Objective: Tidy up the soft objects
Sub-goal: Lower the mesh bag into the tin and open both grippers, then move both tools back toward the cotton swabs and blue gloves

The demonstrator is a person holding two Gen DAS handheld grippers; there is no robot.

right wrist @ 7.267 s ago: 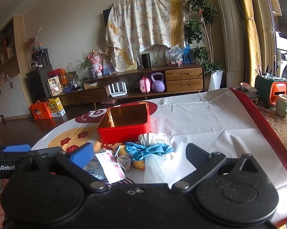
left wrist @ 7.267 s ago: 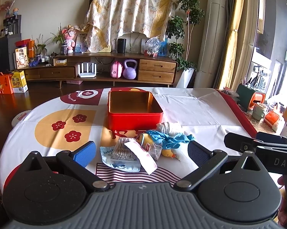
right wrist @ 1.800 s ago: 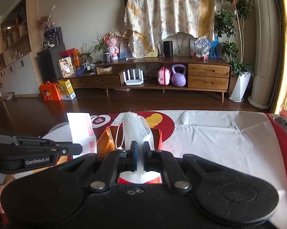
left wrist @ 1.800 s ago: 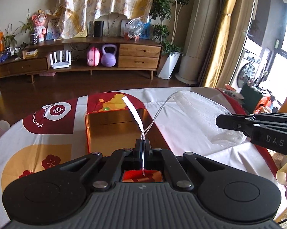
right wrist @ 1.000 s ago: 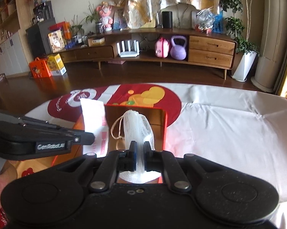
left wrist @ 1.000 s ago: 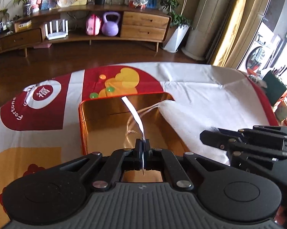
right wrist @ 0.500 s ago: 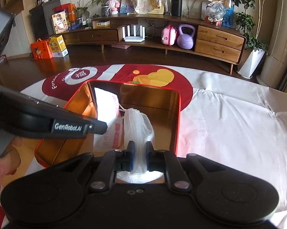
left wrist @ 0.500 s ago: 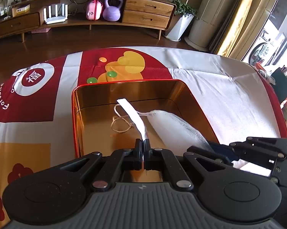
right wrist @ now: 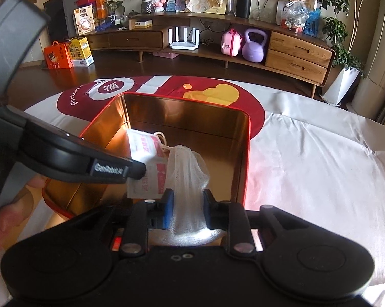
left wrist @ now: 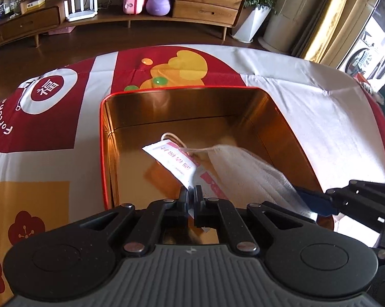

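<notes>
- My left claw (left wrist: pixel 191 194) pinches a flat white-and-pink paper sachet (left wrist: pixel 175 162) at frame centre, inside the red square gold-lined tin (left wrist: pixel 106 153).
- My right claw (right wrist: pixel 186 202) stands parted around a white mesh drawstring pouch (right wrist: pixel 187 176), lower centre, over the tin.

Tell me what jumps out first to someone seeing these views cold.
The red tin with its shiny gold inside dominates the middle of the red-and-white tablecloth. Over it, the left tool pinches a white packet with pink print, while the right tool, jaws parted, has a white mesh pouch between its pads. Behind, a purple kettlebell sits on the low wooden cabinet.
</notes>
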